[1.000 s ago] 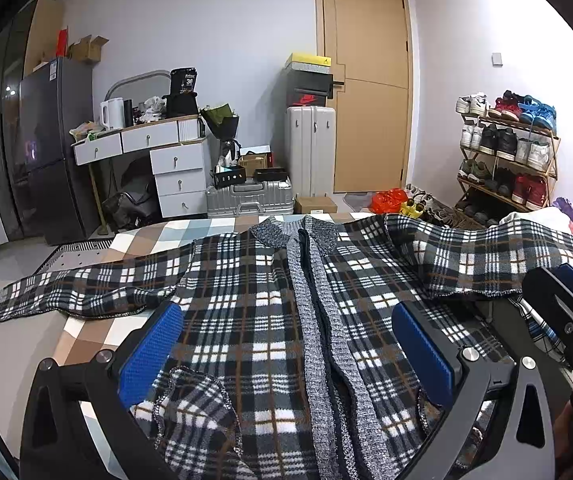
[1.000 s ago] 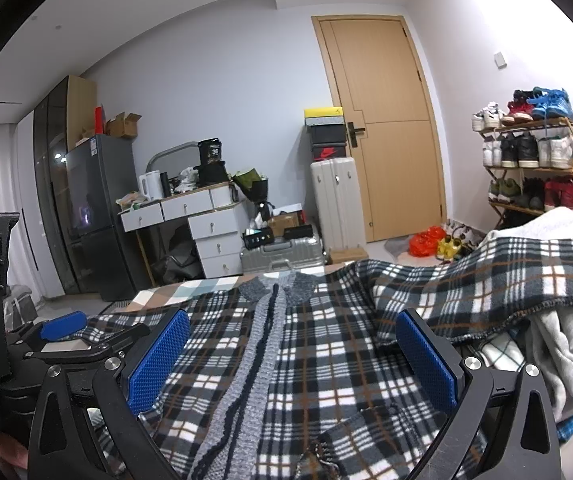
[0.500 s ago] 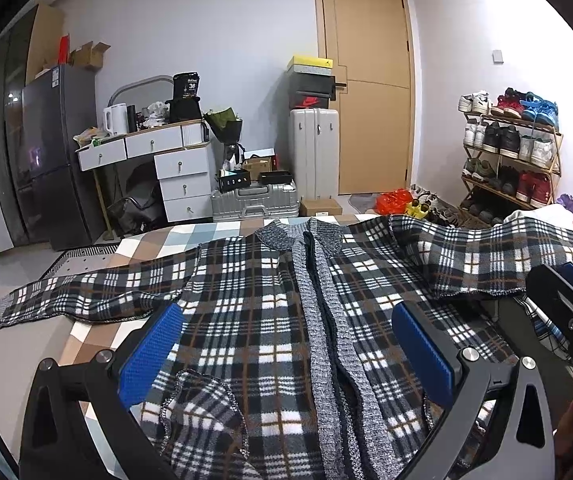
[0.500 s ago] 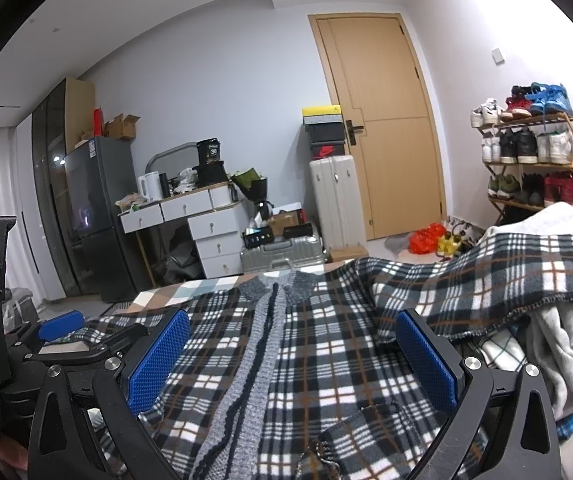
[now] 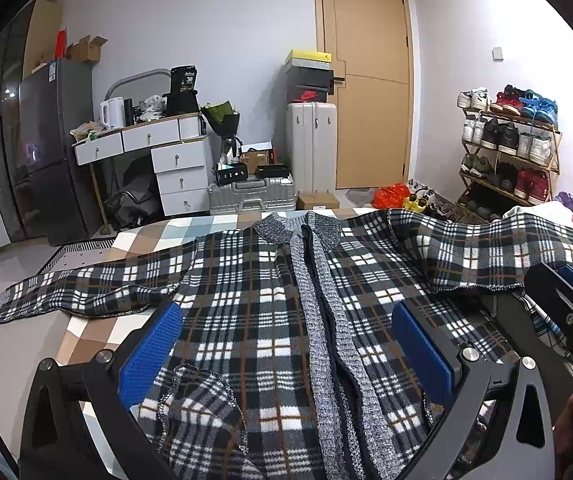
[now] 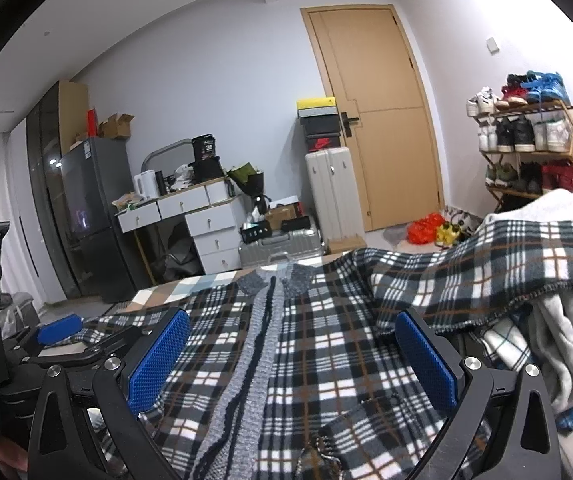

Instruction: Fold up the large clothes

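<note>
Plaid fleece in black, white and brown covers most of both views: a large cardigan (image 5: 246, 320) lies face up on a checked surface (image 5: 98, 328), its grey knitted front band (image 5: 314, 320) running down the middle and its grey collar (image 5: 270, 228) at the far end. One sleeve (image 5: 78, 292) stretches flat to the left, past the edge of the surface. The other sleeve (image 5: 498, 248) drapes over a heap of clothes (image 6: 566, 340) on the right. A hem corner (image 5: 198, 408) is flipped up near the left claw (image 5: 286, 352).

Both claws hang over the lower part of the cardigan with blue pads spread wide, gripping nothing. The right claw (image 6: 292, 356) sits over the front band, with the left claw visible beside it at the left edge of its view.

Behind stand a wooden door (image 5: 370, 80), a white drawer unit (image 5: 178, 168) and a shoe rack (image 5: 514, 148).
</note>
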Demonstrator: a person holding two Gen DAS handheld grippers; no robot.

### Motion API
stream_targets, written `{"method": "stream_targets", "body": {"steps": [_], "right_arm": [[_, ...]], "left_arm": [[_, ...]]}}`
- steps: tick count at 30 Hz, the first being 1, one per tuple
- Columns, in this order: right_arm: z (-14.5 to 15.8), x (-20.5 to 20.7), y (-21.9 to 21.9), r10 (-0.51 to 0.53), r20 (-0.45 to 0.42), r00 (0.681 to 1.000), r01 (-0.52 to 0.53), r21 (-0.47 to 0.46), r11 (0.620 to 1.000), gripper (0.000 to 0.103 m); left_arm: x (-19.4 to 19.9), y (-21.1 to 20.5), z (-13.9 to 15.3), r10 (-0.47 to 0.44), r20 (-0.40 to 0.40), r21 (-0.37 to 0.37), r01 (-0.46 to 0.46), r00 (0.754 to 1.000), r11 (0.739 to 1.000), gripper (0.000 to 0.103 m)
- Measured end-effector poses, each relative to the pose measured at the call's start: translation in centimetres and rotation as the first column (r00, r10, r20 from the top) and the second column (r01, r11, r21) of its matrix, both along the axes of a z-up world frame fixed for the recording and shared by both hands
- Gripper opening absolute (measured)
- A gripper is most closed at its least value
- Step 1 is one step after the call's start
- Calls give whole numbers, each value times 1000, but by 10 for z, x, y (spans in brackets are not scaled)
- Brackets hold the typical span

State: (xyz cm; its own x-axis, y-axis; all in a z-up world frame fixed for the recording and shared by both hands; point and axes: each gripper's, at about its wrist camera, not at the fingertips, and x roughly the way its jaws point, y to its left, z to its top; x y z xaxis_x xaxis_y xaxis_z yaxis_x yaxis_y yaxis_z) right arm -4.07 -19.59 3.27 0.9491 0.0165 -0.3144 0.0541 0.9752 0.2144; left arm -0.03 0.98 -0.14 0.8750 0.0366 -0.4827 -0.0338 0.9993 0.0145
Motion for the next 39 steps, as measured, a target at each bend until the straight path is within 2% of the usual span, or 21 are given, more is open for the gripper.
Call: {"method": "stream_targets", "body": {"steps": [5,7,10,14,21,24,28,30,33,35,36,38,39], "right_arm": [[-1,-1,-12,-20,-7,1000,20,30,999,103],[-1,-2,-25,-46,-13,999,46,72,996,103],[-1,-6,-55,-62,-38,997,68,182,981,103],[-2,-22,-112,-115,-108,988,142,293,946,103],[7,-75,-213,-272,-205,940,329,331,885,103],[4,-84,-249,-258,-247,934,337,370,866,103],[-9,-92,-285,-272,-271,923,375,483,791,103],[-11,-92,-292,-274,-261,926,373,509,776,102],[-9,-88,-295,-291,-263,920,387,493,779,99],[-4,-86,-296,-331,-266,906,420,452,787,87],[0,-84,-295,-349,-268,898,435,421,796,85],[5,-78,-295,-364,-266,893,443,375,814,68],[7,-75,-294,-380,-276,883,460,346,818,64]], "left_arm": [[1,2,-1,-3,-10,0,3,1000,1000,102],[0,3,-2,-6,-15,-6,6,1000,1000,102],[-2,5,-2,-18,-27,-12,18,999,1000,102],[-4,5,-4,-36,-39,-8,36,999,999,102],[-3,-1,-7,-71,-70,3,71,995,997,102],[-2,-4,-9,-80,-83,10,82,993,997,102],[-3,-7,-11,-89,-94,22,92,992,996,102],[-3,-8,-12,-87,-97,29,91,991,995,102],[-1,-7,-13,-85,-107,33,89,991,995,102],[0,-8,-15,-84,-112,34,88,990,996,102],[0,-8,-15,-85,-115,32,89,990,996,102],[0,-9,-15,-90,-121,29,94,989,995,102],[-1,-9,-15,-91,-119,30,95,989,995,102]]}}
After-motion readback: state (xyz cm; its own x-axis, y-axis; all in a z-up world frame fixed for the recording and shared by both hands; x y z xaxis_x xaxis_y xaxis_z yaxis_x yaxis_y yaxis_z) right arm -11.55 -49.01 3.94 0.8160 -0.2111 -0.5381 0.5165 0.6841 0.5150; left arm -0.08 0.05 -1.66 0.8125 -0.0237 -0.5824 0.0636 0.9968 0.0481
